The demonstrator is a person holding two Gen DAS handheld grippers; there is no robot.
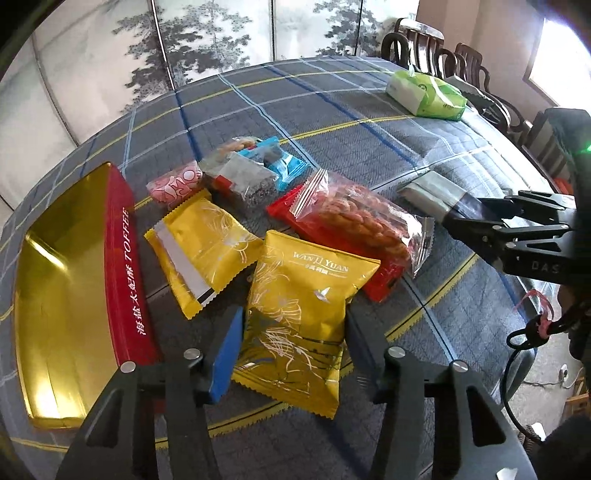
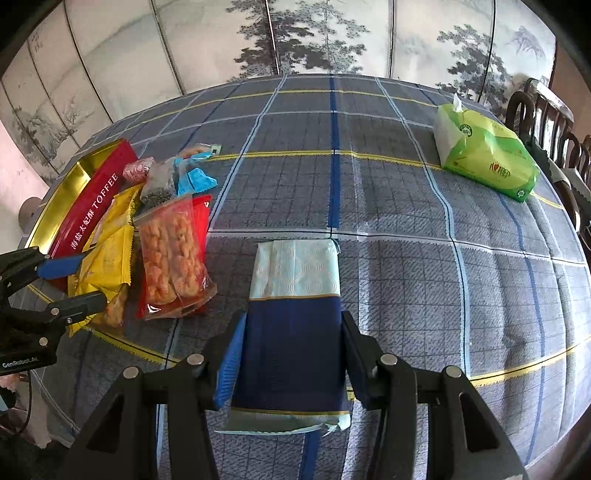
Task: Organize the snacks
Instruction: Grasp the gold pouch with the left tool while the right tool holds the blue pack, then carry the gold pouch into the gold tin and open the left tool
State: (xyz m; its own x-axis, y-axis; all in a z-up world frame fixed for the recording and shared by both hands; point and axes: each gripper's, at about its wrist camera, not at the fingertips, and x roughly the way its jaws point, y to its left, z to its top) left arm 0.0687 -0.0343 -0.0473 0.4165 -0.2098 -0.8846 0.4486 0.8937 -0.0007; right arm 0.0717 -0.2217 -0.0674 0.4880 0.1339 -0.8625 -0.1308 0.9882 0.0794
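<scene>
The lower end of the yellow foil snack packet with white line drawings (image 1: 299, 314) sits between the blue-padded fingers of the left gripper (image 1: 291, 354); the pads flank its sides closely, but whether they actually press it cannot be told. This packet is low in the centre of the left wrist view. In the right wrist view the right gripper (image 2: 291, 354) is clenched on the navy and pale blue wrapped pack (image 2: 295, 317), whose near end is cut off behind the fingers.

The snack pile in the middle left of the left view overlaps heavily: a second yellow packet (image 1: 199, 240), a clear bag of orange twists on a red wrapper (image 1: 354, 225), a clear bag of dark bits (image 1: 243, 184), a blue wrapper (image 1: 284, 166) and a pink sweet (image 1: 173, 182), several partly buried. The red and gold toffee tin (image 1: 125, 258) lies open at the left edge.

Everything rests on a grey-blue plaid tablecloth (image 2: 406, 184). A green tissue pack (image 2: 484, 151) lies at the upper right. Behind stand a painted tree screen (image 2: 295, 33) and dark wooden chairs (image 1: 436, 48).
</scene>
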